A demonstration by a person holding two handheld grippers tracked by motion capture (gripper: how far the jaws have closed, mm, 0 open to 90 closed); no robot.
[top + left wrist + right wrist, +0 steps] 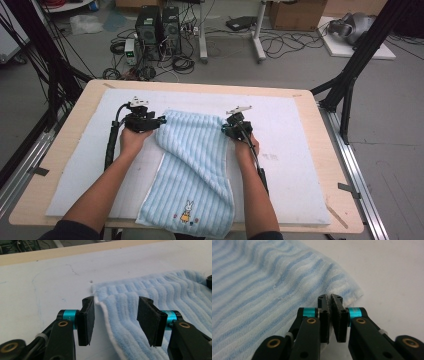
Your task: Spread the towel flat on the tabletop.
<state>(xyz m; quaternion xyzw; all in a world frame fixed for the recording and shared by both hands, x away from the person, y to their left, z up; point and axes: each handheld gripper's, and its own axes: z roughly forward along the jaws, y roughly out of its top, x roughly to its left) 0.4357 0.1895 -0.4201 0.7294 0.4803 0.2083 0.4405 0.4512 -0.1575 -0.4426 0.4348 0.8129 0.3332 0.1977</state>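
While the light blue ribbed terry towel (pixel 192 170) lies partly folded on the white-padded surface (pixel 300 125), the left gripper (pixel 115 315) stands spread, its jaws astride the towel's white-trimmed edge at the far left corner. The right gripper (pixel 331 315) is pressed together, pinching the towel's far right corner.

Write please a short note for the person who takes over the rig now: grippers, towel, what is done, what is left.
Left hand-held gripper: open, jaws on either side of the towel edge at its far left corner.
Right hand-held gripper: shut at the far right corner; whether it pinches cloth is unclear.
The towel lies on the white mat, folded over at its far end.
Left: close the left gripper and finish the fold.
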